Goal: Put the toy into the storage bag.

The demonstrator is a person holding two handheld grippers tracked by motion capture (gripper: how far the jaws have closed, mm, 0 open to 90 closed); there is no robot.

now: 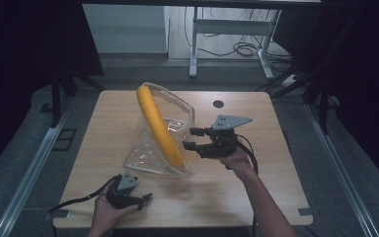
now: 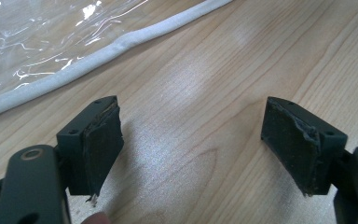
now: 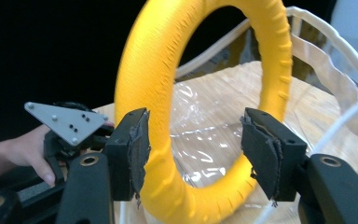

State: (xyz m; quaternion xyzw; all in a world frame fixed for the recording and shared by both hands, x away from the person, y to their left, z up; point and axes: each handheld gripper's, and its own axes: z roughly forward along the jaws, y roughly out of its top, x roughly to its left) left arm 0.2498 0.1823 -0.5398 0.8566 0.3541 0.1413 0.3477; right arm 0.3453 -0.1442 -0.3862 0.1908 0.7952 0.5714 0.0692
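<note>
**Yellow ring upright in the clear bag, right gripper at its side**

Nearest the table's front edge, the left gripper (image 1: 137,199) rests low on the wooden table (image 1: 256,197); its jaws stand wide apart with only bare wood between them, nothing held; just ahead of it, in the left gripper view, lies the white piped edge (image 2: 121,44) of the clear plastic bag (image 1: 175,128); further in, at mid-table, the right gripper (image 1: 190,138) points at the bag from the right, jaws partly open, and they grip nothing; in the right gripper view its left pad (image 3: 137,151) sits just beside, perhaps touching, the near side of the yellow ring (image 3: 154,116), though contact I cannot make out; the right pad (image 3: 261,154) hangs in front of the ring's hole, clear of it; the ring stands on edge inside the bag, leaning a little, its top poking above the bag's open mouth; beyond the table's far edge, a white desk frame (image 1: 229,29) and cables (image 1: 244,49) on the floor.
</note>
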